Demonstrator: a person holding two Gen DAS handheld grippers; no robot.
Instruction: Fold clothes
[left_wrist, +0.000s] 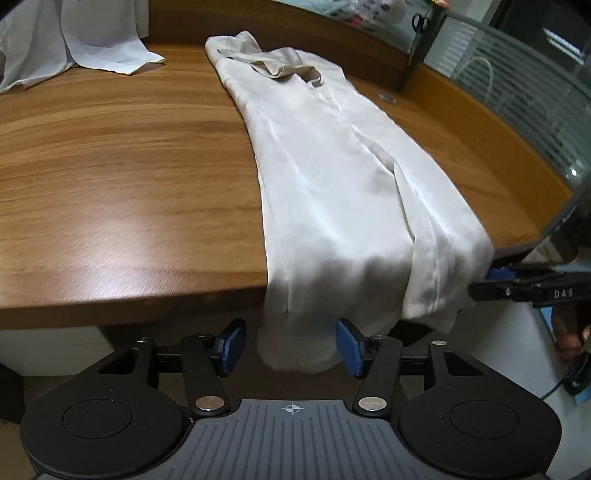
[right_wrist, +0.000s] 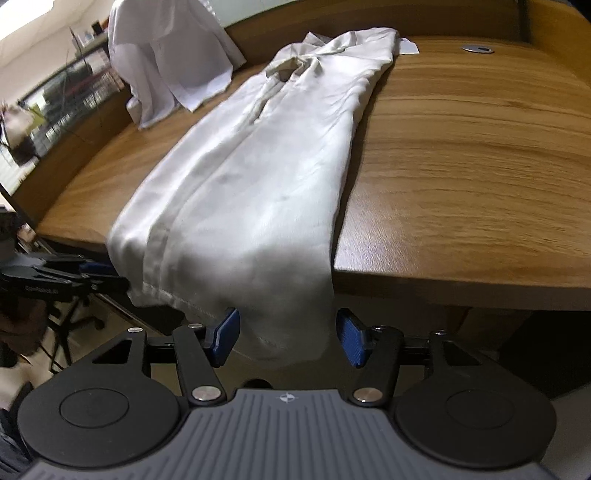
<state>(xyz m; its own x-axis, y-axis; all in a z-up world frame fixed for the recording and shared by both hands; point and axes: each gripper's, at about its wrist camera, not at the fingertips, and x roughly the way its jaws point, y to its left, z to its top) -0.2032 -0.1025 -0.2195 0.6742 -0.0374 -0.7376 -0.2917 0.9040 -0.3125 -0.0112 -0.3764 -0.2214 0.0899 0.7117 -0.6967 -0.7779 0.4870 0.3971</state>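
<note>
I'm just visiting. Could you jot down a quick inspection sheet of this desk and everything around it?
Surface: wooden desk, glossy, curved edge.
Job's things: cream shirt folded lengthwise, hem hanging over the near edge.
Clutter: white garment draped at the back; scissors.
Grippers: left hand-held gripper and right hand-held gripper open, hem between the pads.
Cables: metal grommet; no cables seen on the desk.
Surroundings: glass partition.

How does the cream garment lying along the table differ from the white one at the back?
The cream garment lies narrowed into a long strip, its hem hanging over the table edge; the white garment sits loose and unfolded. The cream one has a sheen; the white one looks matte. Both rest on the same table.
</note>
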